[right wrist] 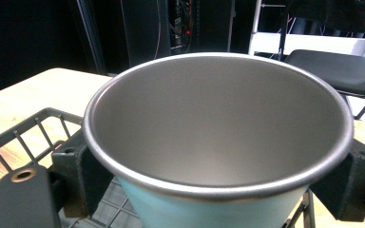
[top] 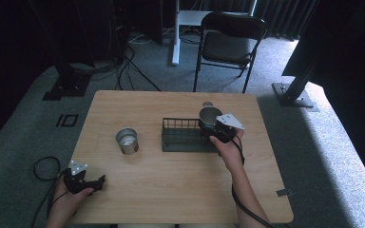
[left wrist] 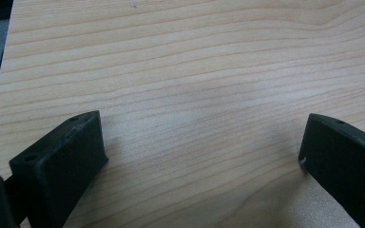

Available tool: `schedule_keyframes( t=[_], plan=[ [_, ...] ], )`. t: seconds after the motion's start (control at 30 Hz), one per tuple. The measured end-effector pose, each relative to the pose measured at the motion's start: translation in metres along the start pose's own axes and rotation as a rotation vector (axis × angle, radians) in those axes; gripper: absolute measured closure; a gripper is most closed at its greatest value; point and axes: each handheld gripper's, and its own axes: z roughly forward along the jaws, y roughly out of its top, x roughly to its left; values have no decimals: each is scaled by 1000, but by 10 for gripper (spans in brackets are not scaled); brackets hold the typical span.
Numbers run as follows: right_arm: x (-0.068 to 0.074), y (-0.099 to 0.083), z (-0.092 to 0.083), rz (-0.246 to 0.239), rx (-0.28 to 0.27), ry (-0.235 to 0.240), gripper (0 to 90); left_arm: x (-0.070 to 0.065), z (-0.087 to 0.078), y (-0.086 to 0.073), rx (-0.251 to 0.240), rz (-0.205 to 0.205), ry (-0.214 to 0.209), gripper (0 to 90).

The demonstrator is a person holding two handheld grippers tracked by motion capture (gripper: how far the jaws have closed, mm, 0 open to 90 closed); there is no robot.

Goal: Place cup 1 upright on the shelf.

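From above we see the right gripper (top: 217,127) clamped on a metal cup with a pale blue outside (top: 208,117), held over the right end of the dark wire rack (top: 183,137) that sits near the middle of the light wooden table (top: 171,194). The high view gives us only the cup's grey rim and hollow. The right gripper view brings out what the high one cannot: the cup's (right wrist: 218,137) pale blue wall below the steel rim, a black jaw pressed against each side of it, and the rack's (right wrist: 33,130) thin bars beneath and to the left of the cup. We cannot tell from either view whether the cup's base touches the rack.

Left of the rack, well apart from it, a second shiny metal cup (top: 127,140) stands upright on the table.

The left gripper (top: 92,184) rests at the table's near left corner, far from the rack, in the person's left hand (top: 69,197). The left gripper view shows its jaws spread wide with nothing between them, only bare wood grain (left wrist: 195,85) under the left gripper (left wrist: 202,147).

Beyond the table, past the rack, a black folding chair (top: 228,42) stands on the grey carpet.
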Motion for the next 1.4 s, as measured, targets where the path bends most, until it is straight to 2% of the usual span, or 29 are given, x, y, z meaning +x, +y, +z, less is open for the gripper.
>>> schedule_keyframes(
  t=[0.33, 0.73, 0.97, 1.07, 1.17, 1.4],
  plan=[
    [-1, -8, 3, -7, 16, -10, 130, 0, 0, 0, 1, 1, 0, 21],
    [-5, -13, 1, 10, -5, -9, 130, 0, 0, 0, 0, 0, 0, 21],
    [-6, -13, -1, 1, -3, 5, 128, 0, 0, 0, 0, 0, 0, 21],
    [-6, -13, -2, 19, 0, 26, 118, 0, 0, 0, 0, 0, 0, 21],
    [-6, -12, -5, -7, 9, 18, 110, 0, 0, 0, 0, 0, 0, 21],
    [-7, -10, -12, -6, 2, 31, 107, 0, 0, 0, 0, 0, 0, 20]
  ],
)
